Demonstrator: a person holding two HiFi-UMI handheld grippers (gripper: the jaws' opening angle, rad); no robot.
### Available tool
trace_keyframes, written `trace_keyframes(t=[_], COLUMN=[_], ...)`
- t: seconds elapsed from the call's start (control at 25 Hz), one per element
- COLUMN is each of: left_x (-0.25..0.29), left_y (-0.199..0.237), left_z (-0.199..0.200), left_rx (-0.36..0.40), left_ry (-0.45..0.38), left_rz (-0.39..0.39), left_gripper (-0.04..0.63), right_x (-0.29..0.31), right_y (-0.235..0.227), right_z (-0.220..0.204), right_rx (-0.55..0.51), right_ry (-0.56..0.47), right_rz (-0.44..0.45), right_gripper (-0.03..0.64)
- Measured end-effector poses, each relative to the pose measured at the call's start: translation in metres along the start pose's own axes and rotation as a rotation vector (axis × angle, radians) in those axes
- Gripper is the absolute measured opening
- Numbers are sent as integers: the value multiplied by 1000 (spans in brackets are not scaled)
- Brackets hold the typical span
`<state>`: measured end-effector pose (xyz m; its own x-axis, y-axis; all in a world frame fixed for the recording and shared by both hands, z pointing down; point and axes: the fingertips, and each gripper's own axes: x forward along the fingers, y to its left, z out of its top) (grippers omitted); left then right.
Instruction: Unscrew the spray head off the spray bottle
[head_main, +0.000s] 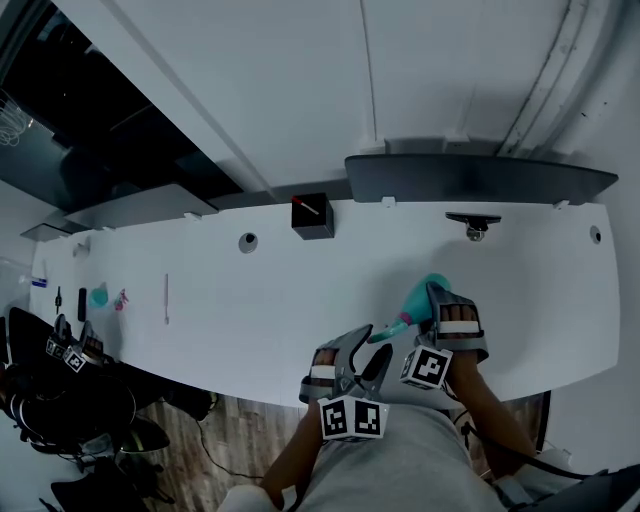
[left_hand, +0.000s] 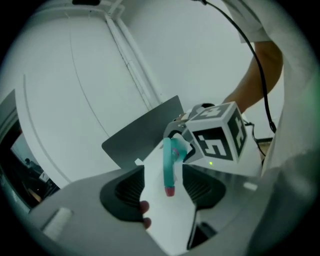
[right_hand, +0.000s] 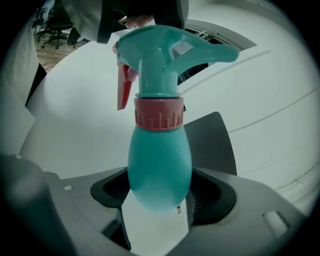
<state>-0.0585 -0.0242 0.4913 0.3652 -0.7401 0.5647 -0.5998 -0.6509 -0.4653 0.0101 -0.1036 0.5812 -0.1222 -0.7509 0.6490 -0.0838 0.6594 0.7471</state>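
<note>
Low in the head view, fingers of the right gripper (right_hand: 160, 196) clamp the teal spray bottle (right_hand: 160, 160), while the left gripper (left_hand: 162, 192) holds its fingers open by the spray head (left_hand: 171, 161).

Scene from above, looking steeply down. The right tool (head_main: 436, 303) grips the teal spray bottle (head_main: 418, 294) over the near edge of the white tabletop (head_main: 250, 300). The spray head (head_main: 388, 329) points toward the left tool (head_main: 372, 350), whose jaws stand apart just beside it. A black box (head_main: 312, 216) and a dark panel (head_main: 480, 178) sit at the far edge. Wooden floor (head_main: 240, 430) shows below.
</note>
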Motion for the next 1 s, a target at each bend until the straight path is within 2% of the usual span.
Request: trace_keyframes(t=[0.2, 0.28, 0.4, 0.6, 0.72, 0.76, 0.8, 0.84, 1.0], left_x=[4, 4, 2, -1, -2, -2, -2, -2, -7], left_y=[2, 1, 0, 0, -1, -2, -3, -3, 5], left_z=[-2, -1, -3, -14, -17, -18, -19, -20, -18], left_rx=[47, 31, -49, -187, -287, -352, -455, -601, -1331], left_ry=[10, 5, 3, 37, 42, 37, 24, 3, -156], left_rz=[-9, -26, -56, -112, -140, -155, -181, -219, -447], left_gripper=[230, 193, 83, 71, 68, 69, 67, 66, 64], right_x=[-4, -6, -8, -10, -11, -11, -12, -14, -25], right_y=[-3, -7, -15, -15, -17, -18, -20, -23, -48], right_z=[15, 22, 29, 40, 42, 42, 42, 43, 51], right_rx=[-80, -101, -137, -167, -220, -243, -266, -292, -394], right_ry=[-37, -50, -56, -92, -94, -92, -92, -96, -153], right_rz=[-32, -49, -80, -101, -138, -152, -169, -191, -325], right_gripper=[374, 374, 374, 374, 374, 374, 374, 374, 374])
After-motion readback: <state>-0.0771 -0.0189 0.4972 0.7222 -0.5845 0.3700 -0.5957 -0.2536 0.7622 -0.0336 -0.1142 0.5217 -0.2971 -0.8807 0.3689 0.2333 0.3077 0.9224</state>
